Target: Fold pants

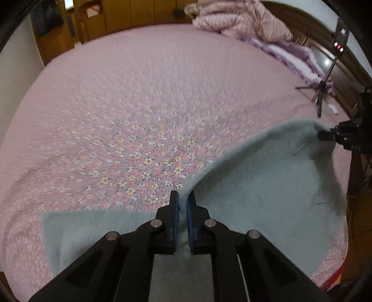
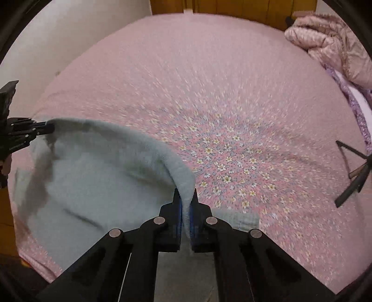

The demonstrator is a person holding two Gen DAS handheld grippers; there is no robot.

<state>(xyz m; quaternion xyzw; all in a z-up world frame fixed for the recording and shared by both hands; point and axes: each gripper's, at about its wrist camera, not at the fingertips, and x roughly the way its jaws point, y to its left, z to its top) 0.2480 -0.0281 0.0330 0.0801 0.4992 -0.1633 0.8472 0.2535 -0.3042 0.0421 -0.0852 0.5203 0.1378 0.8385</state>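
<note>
Pale grey-blue fleece pants [image 1: 267, 185] lie over the near part of a pink flowered bed. My left gripper [image 1: 182, 197] is shut on one stretch of their edge, lifted off the cover. In the right wrist view my right gripper [image 2: 185, 197] is shut on another stretch of the same edge, and the pants [image 2: 97, 176] sag in a curve between the two. The right gripper [image 1: 325, 135] shows at the right side of the left wrist view, the left gripper [image 2: 47, 127] at the left side of the right wrist view. Part of the pants still rests flat on the bed.
The pink flowered bedspread [image 1: 144, 97] stretches far ahead. A crumpled pink quilt [image 1: 237, 21] and a purple pillow [image 1: 300, 58] lie at the far right. A tripod [image 1: 323, 88] with a phone stands on the bed at the right. Wooden cabinets line the back.
</note>
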